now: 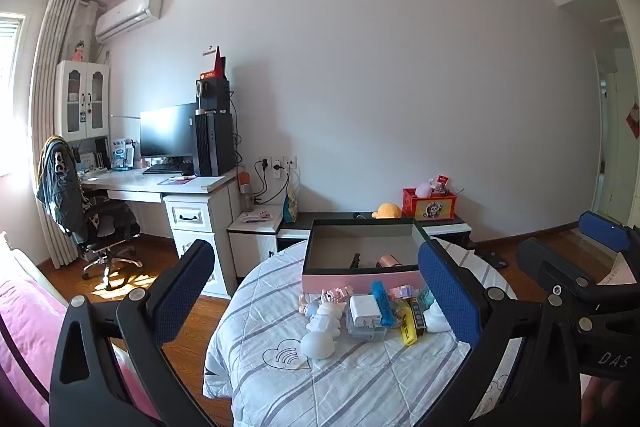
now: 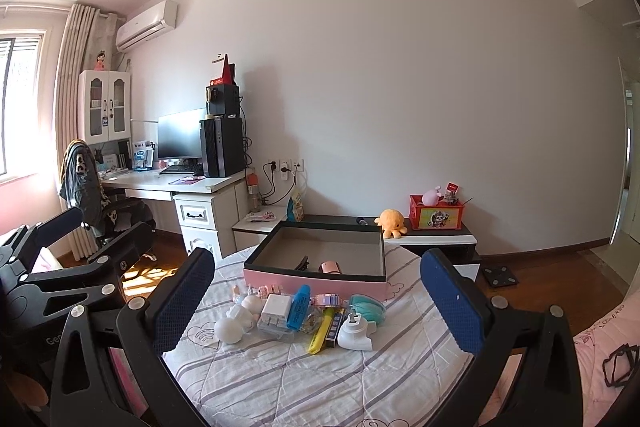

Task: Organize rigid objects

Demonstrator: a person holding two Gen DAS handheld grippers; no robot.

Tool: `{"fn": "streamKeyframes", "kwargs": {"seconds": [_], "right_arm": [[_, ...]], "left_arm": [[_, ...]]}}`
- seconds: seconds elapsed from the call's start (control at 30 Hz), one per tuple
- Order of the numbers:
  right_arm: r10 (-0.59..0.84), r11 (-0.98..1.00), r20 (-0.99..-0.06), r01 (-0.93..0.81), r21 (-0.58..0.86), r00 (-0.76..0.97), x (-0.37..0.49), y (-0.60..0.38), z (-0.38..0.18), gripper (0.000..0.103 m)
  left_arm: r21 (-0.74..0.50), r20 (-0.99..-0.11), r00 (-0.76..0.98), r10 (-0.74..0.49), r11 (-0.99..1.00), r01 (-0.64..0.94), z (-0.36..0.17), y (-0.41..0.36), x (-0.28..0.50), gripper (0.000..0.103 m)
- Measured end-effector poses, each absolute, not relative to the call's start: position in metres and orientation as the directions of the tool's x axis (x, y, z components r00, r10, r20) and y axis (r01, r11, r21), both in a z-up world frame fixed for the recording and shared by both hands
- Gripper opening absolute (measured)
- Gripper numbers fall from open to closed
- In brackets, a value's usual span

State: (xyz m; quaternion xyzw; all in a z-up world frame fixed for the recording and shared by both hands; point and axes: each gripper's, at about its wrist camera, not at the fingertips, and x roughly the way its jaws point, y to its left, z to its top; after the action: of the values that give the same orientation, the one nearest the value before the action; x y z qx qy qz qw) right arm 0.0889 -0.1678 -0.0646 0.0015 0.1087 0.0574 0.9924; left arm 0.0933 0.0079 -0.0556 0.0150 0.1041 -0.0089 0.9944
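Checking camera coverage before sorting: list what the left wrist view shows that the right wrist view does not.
Only the left wrist view: the right tongs at its right edge, and the left tongs up close, open and empty.

Only the right wrist view: the left tongs at its left edge, the right tongs up close, open and empty, and a black item on pink bedding.

Both: the pink box holding two small things, the white charger, the blue highlighter and the orange plush.

We see both grippers, left [image 1: 316, 291] and right [image 2: 318, 297]: black frames, blue textured pads [image 2: 454, 301], silver screws [image 2: 499, 302], white lettering.
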Motion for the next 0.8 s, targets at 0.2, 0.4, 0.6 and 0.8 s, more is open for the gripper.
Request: {"fn": "streamKeyframes", "kwargs": {"seconds": [0.2, 0.4, 0.6, 0.8], "right_arm": [[0.122, 0.992, -0.260, -0.123, 0.013, 0.958, 0.106, -0.165, -0.079, 0.103], [0.125, 0.992, -0.352, -0.120, 0.036, 0.927, 0.137, -0.169, -0.109, 0.103], [0.107, 0.994, -0.470, -0.091, 0.057, 0.876, 0.171, -0.181, -0.154, 0.103], [0.091, 0.995, -0.558, -0.059, 0.075, 0.825, 0.198, -0.197, -0.191, 0.103]], "left_arm": [[0.026, -0.276, 0.959, -0.060, 0.997, 0.070, -0.075, 0.016, 0.112, 0.103], [0.052, -0.396, 0.918, -0.023, 0.998, 0.047, -0.115, 0.030, 0.147, 0.103], [0.031, -0.536, 0.844, -0.005, 0.999, 0.025, -0.164, 0.045, 0.188, 0.103], [0.018, -0.626, 0.778, -0.044, 0.997, 0.071, -0.203, 0.035, 0.220, 0.103]]}}
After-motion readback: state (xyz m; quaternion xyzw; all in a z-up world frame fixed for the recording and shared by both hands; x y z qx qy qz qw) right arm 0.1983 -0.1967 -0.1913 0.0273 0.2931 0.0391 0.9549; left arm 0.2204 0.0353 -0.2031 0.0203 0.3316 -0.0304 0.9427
